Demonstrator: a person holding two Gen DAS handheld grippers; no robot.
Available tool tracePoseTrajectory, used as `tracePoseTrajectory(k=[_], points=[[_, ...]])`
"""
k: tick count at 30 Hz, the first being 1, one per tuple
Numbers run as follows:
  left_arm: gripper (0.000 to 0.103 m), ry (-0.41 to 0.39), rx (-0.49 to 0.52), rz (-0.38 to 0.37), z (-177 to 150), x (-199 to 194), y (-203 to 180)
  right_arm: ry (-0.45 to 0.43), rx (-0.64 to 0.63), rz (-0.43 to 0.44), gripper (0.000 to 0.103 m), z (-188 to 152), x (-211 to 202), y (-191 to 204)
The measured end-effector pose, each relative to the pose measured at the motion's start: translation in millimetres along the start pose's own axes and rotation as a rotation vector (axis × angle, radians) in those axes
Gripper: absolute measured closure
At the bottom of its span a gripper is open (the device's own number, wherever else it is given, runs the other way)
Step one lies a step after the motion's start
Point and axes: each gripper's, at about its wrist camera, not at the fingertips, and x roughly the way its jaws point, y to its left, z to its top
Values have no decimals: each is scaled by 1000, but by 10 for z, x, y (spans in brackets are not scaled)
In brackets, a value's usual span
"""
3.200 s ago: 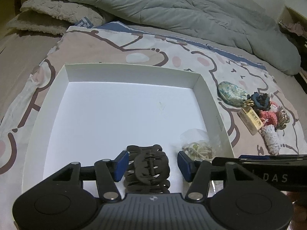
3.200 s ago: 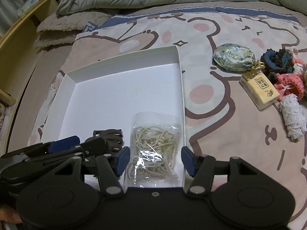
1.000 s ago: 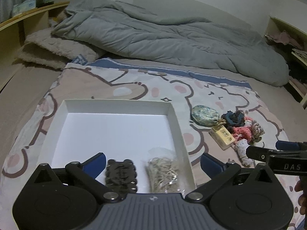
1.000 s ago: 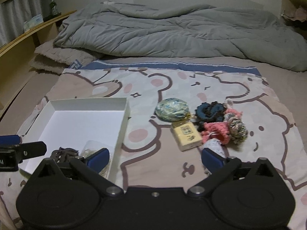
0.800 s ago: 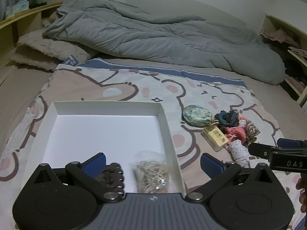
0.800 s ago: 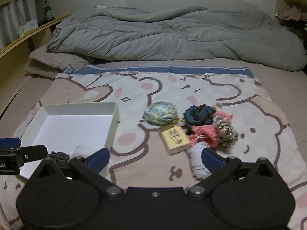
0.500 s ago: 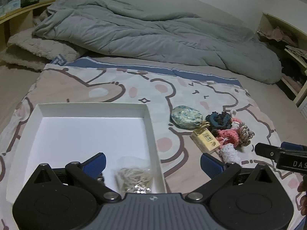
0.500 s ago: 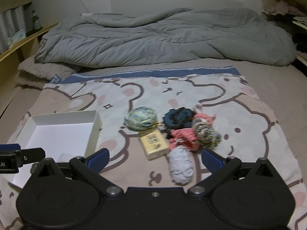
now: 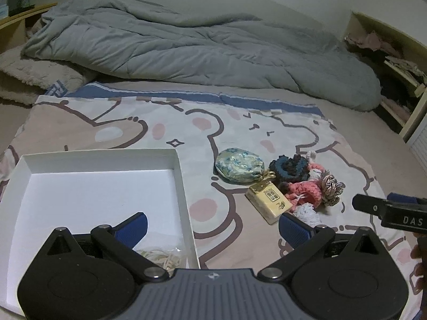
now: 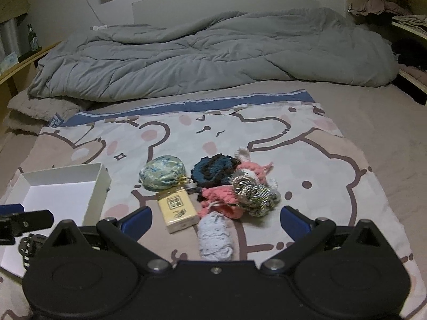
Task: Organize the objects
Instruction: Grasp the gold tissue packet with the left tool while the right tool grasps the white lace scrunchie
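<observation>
I hold both tools low over the bed, fingers pointing toward the grey duvet (image 10: 213, 53). My left gripper (image 9: 212, 226) has its blue pads spread wide with nothing between them; my right gripper (image 10: 214, 220) is spread just as wide, also empty. Ahead of the right gripper lies the cluster: a yellow box (image 10: 177, 210), a floral pouch (image 10: 162, 172), a dark scrunchie (image 10: 213, 170), a pink crocheted piece (image 10: 221, 200) and a white scrunchie (image 10: 214, 237) nearest me. The white tray (image 9: 184, 186) sits to my left, a bag of rubber bands (image 9: 160, 257) in its near right corner.
</observation>
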Motion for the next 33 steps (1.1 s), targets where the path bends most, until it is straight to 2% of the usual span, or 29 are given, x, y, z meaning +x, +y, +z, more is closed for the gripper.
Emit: tracePoseTrajectory(k=[3,6,8,10,19,26,29,33], points=[[0,25,-20,-11,48,64,-23,-10,-1,-7,0,4,89,-44],[0,36,-58,-19,145,139,-82,-9,-12,-55,0,-17,177,-72],[0,44,-64,-24,217,204,-149,-54,-53,-73,0,-58,209,-98],[0,53,-67,-27,273,279,-231,-59,-109,-66,0,-98,260,-128],[0,147,-97,-54,409,818,-610,27,-87,4,0,-241,612,-282],[2,234,-177,-94,427,1324,-766,82,-113,40,0,-391,833,-230],[8,264,-198,-104,386,1558,-822,116,-120,56,0,-414,899,-204],[14,302,-231,-80,339,1840,-849,139,-98,53,0,-434,979,-235]])
